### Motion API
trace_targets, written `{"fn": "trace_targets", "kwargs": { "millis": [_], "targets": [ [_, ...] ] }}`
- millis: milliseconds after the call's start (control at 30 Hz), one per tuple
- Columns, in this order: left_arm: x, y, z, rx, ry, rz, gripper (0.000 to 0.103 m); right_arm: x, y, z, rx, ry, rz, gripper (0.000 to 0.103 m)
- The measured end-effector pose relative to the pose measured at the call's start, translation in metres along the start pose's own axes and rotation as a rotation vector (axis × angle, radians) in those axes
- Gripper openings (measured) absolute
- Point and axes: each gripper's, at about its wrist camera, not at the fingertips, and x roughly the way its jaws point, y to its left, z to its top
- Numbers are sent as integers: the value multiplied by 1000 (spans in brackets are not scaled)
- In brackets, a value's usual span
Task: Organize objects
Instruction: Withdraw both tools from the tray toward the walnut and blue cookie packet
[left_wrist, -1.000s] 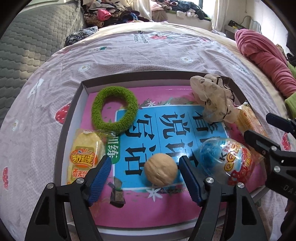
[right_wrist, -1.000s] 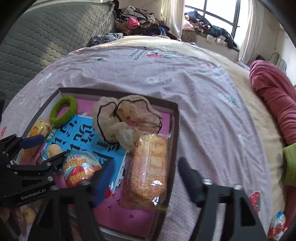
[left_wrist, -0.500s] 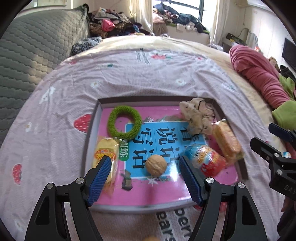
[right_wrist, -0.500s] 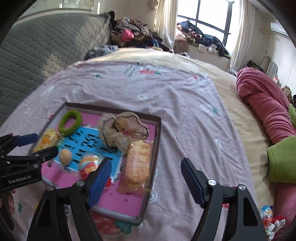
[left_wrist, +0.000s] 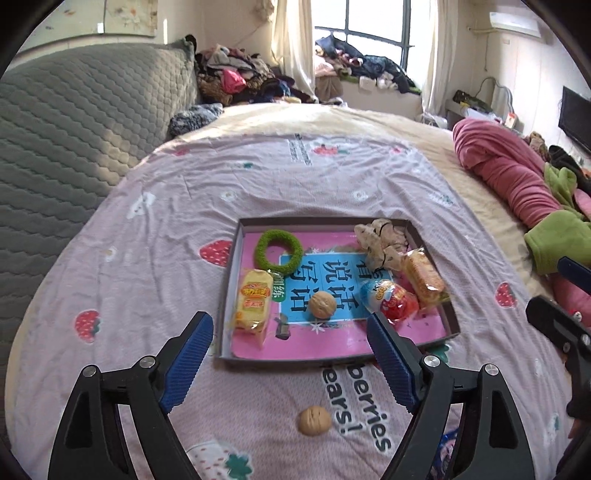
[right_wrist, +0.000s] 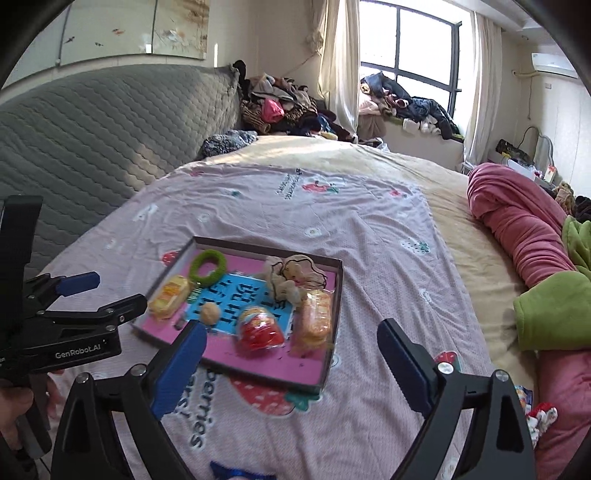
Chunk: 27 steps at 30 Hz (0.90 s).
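Note:
A shallow dark-rimmed tray (left_wrist: 236, 258) with a pink and blue base lies on the bed; it also shows in the right wrist view (right_wrist: 334, 306). In it are a green ring (left_wrist: 279, 249), a yellow snack pack (left_wrist: 253, 299), a walnut (left_wrist: 322, 303), a surprise egg (left_wrist: 388, 297), an orange cracker pack (left_wrist: 423, 275) and a beige scrunchie (left_wrist: 380, 240). A second walnut (left_wrist: 314, 421) lies on the sheet in front of the tray. My left gripper (left_wrist: 291, 362) is open and empty, above the sheet near the tray's front edge. My right gripper (right_wrist: 291, 373) is open and empty.
The bed has a pink strawberry-print sheet (left_wrist: 147, 258). A grey quilted headboard (left_wrist: 66, 129) stands on the left. A rolled pink blanket (left_wrist: 509, 173) and a green cloth (left_wrist: 557, 236) lie on the right. Small wrapped items (right_wrist: 535, 417) lie by the right edge.
Both grippers have pulled back and up from the tray, which now looks smaller. A second walnut on the sheet has come into the left wrist view.

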Motion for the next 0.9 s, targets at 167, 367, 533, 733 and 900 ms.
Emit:
{"fn": "trace_targets", "kwargs": {
  "millis": [167,367,533,733,900],
  "targets": [
    [-34,2,-7,-5,-37,-6,103,-33,17,-2,-8,-33,17,100],
    [-68,5,-12,-1,-61,-1,103,-71,30,1,-18,-77,22,101],
    [-95,9,-16,-2,-97,-3,103,-98,36,0,-31,-110,11,102],
    [-123,14,-27,-5,-125,-9,103,-120,42,-10,-27,-122,6,102],
    [-140,18,-40,-2,-136,-6,103,-134,50,-26,-31,-119,0,102]
  ]
}}
